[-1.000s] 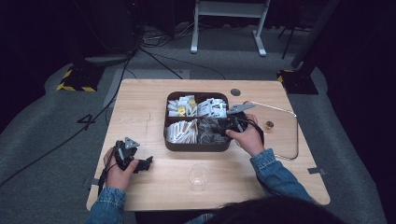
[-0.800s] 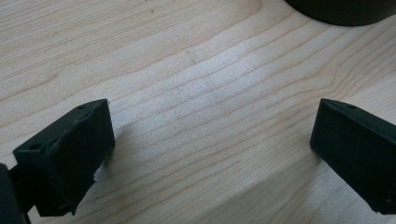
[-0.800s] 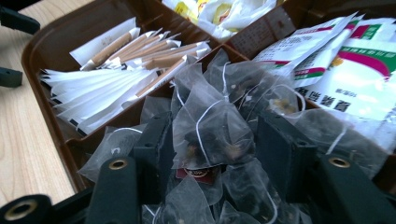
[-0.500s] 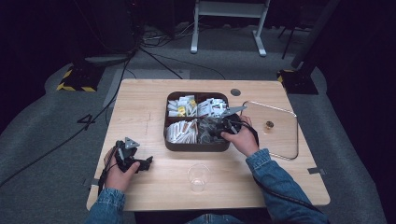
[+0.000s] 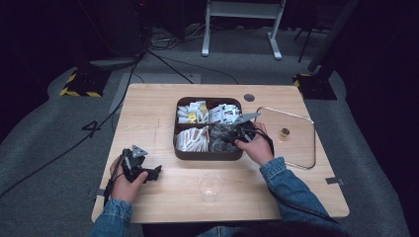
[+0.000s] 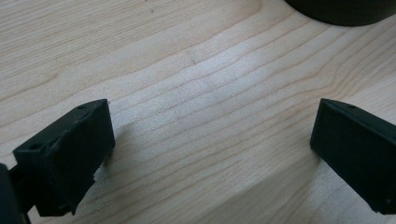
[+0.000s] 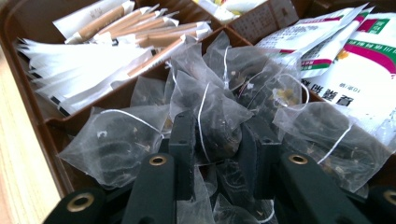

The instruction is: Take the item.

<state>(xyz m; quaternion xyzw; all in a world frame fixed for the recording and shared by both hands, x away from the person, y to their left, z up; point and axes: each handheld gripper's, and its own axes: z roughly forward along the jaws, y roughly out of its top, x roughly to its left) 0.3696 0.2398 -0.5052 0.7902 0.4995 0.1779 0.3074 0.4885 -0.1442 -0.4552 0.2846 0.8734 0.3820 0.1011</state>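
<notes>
Wooden table (image 5: 163,103): tea bag (image 7: 215,122) pinched between right gripper's (image 7: 218,140) jaws.

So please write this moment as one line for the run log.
right gripper: fingers just closed on tea bag in tray | left gripper: open, on table | cup: empty

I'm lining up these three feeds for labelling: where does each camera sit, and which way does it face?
High view: fixed above the person's side, looking forward and down on the table; both forearms, the left gripper and right gripper show.
Left gripper view: rides that gripper, facing bare wood between its open jaws.
Right gripper view: rides that gripper, looking into the tray; its jaws, which have just been closing, pinch a tea bag.
Shared: high and right gripper views both show the tray's tea-bag compartment.
</notes>
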